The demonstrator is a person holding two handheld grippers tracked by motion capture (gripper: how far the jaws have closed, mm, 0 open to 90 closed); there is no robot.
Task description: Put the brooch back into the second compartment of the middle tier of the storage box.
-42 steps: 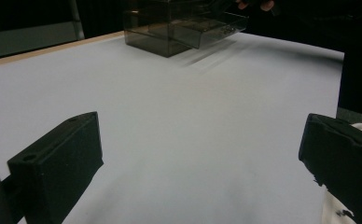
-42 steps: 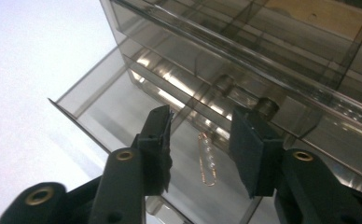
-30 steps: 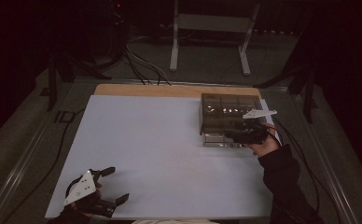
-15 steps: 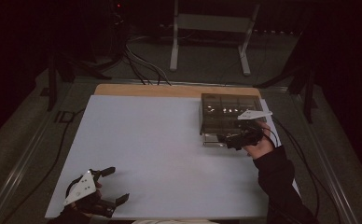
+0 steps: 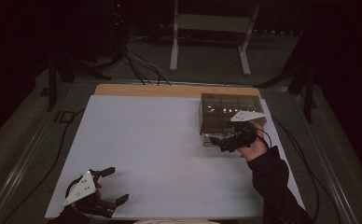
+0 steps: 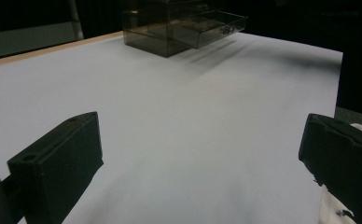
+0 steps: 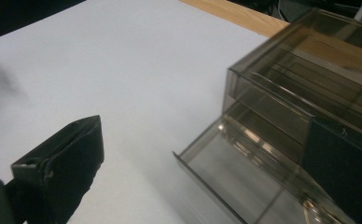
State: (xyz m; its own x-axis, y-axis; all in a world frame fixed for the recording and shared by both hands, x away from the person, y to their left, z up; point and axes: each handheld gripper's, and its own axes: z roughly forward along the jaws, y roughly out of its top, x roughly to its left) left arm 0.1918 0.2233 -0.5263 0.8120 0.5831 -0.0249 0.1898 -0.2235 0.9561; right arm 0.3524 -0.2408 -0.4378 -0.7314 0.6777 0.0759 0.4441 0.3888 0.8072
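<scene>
Both right tool (image 5: 223, 143) jaws opened, off drawer (image 7: 244, 182).

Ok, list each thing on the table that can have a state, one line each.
Smoky drawer box: upright on the white sheet.
Bottom drawer: pulled out, looks empty.
Upper drawers: pushed in.
Left hand-held gripper: open, holding nothing.
Right hand-held gripper: just opened, at the drawer's front.

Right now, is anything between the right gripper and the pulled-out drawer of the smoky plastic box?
Nothing visible. The right gripper, jaws open after just widening, sits right at the open drawer of the drawer box, with bare white tabletop beside it.
</scene>
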